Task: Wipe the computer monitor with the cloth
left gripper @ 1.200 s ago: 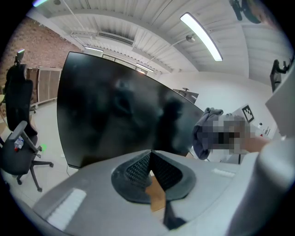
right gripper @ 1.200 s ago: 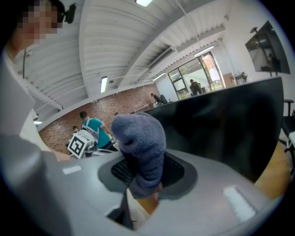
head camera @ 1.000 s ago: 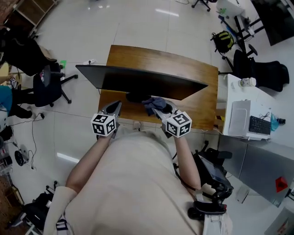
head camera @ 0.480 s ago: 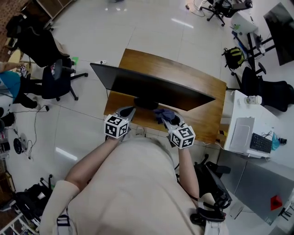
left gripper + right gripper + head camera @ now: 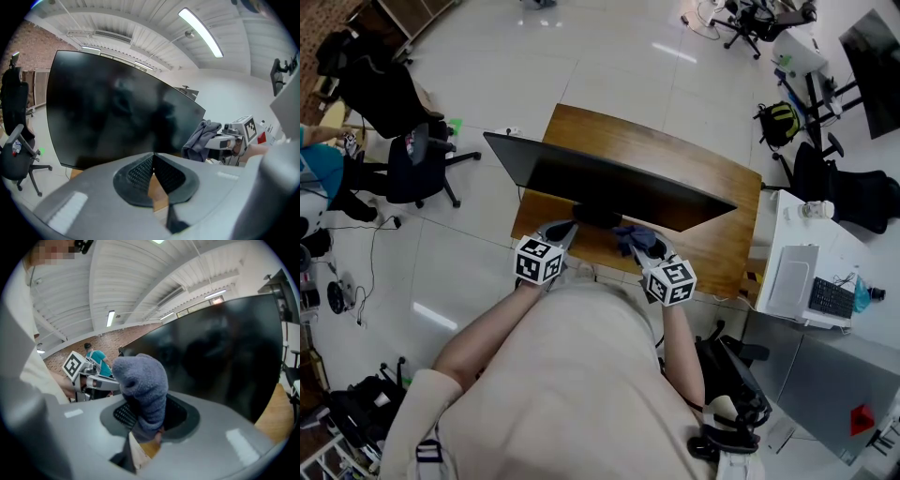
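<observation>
A wide black monitor (image 5: 609, 183) stands on a brown wooden desk (image 5: 712, 239), its dark screen (image 5: 112, 112) filling both gripper views (image 5: 225, 352). My right gripper (image 5: 642, 242) is shut on a blue-grey cloth (image 5: 633, 236), which bunches up above its jaws (image 5: 143, 385) just in front of the screen's lower middle. My left gripper (image 5: 558, 232) is shut with nothing in it, held near the monitor's stand, left of the cloth. From the left gripper view the cloth (image 5: 200, 138) hangs off the right gripper at the right.
A white side table (image 5: 811, 272) with a keyboard stands right of the desk. Black office chairs (image 5: 412, 169) sit at the left and upper right. A person in teal (image 5: 319, 164) is at the far left. Cables lie on the white tiled floor.
The head view shifted from one second ago, then held steady. Both grippers stay close under the monitor's lower edge, the right one still holding the cloth.
</observation>
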{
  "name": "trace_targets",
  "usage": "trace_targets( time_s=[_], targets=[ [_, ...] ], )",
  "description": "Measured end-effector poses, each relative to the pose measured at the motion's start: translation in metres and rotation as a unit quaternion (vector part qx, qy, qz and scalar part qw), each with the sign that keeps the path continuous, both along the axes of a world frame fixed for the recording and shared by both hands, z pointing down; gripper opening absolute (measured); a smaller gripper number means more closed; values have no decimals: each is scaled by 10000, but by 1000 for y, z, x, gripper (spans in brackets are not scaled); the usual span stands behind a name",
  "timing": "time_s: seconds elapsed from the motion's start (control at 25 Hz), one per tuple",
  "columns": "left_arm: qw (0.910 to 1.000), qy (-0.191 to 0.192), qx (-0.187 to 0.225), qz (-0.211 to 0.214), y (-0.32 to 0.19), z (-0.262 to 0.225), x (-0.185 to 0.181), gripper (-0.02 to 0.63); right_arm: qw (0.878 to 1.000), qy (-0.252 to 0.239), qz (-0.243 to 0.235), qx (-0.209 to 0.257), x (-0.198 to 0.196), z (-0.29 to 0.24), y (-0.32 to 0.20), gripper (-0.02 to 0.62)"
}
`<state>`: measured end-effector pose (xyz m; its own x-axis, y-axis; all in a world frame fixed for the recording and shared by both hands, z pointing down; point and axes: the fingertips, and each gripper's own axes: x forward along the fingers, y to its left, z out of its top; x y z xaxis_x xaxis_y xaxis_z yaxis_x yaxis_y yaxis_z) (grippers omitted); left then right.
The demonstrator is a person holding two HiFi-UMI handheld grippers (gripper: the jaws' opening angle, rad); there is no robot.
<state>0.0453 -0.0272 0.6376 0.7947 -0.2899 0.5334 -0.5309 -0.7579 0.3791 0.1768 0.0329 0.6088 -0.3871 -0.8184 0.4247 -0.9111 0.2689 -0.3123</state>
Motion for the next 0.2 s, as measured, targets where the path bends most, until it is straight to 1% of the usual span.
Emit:
trace_targets(
  time_s=[0.2],
  targets=[
    [10000, 3, 44, -43, -2, -3, 1, 0, 10000, -7, -44, 39, 2, -1, -4, 112]
  ],
)
